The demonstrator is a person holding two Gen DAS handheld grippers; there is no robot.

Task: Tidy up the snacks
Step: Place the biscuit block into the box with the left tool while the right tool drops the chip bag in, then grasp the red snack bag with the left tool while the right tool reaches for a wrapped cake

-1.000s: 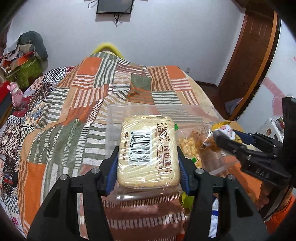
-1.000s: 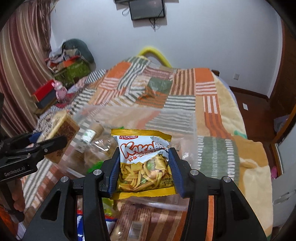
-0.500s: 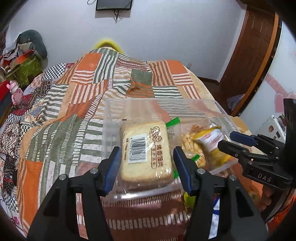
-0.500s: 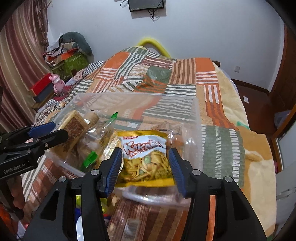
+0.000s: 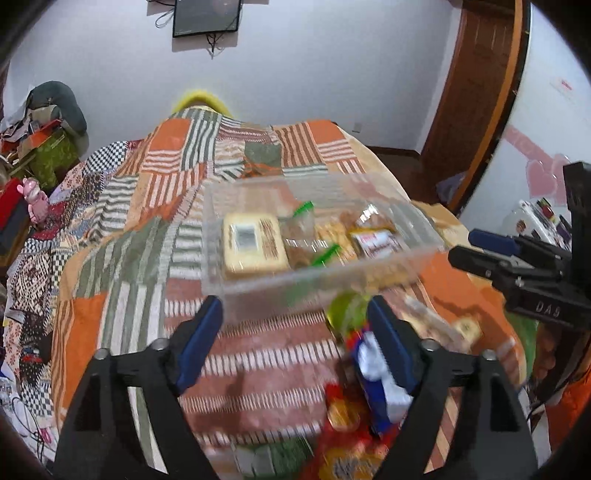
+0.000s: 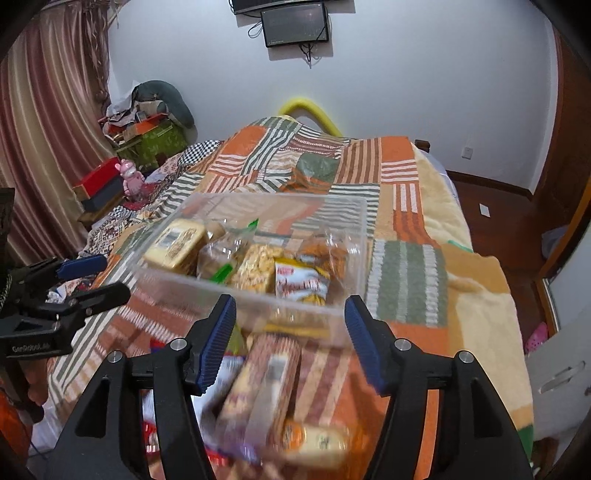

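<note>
Patchwork bedding (image 5: 122,236) in orange, green and striped squares covers the bed that serves as the work surface, in a room with white walls.

Nearest the left wrist camera, the left gripper (image 5: 295,343) hangs with its blue-padded fingers (image 5: 197,343) spread wide and nothing between them. Under and just right of it lies a blurred heap of loose snack packets (image 5: 373,384), blue-white, red and yellow among them. The right gripper (image 6: 290,338) is likewise wide apart and empty-handed, poised over a long brown biscuit pack (image 6: 264,391) whose long axis runs away from the camera toward the bin; a small yellow-orange packet (image 6: 314,441) lies nearer still, too smeared to read.

Just beyond both sets of fingertips sits the clear plastic bin (image 5: 417,229), its long axis across the bed, left to right. Inside, at the left end, a pale rectangular cake pack (image 5: 253,247) lies flat, barcode face up, its long axis pointing away toward the far wall. At the right end an orange-and-white chip bag (image 6: 301,282) lies flat too, its printed face up and its top edge toward the far side. Between them are clear bags (image 6: 221,254) with green clips and a pack of golden puffed pieces (image 6: 256,266).

Farther off, beyond the bed, a dark screen (image 6: 293,24) hangs on the wall and cluttered boxes (image 6: 147,142) stand in the left corner.
</note>
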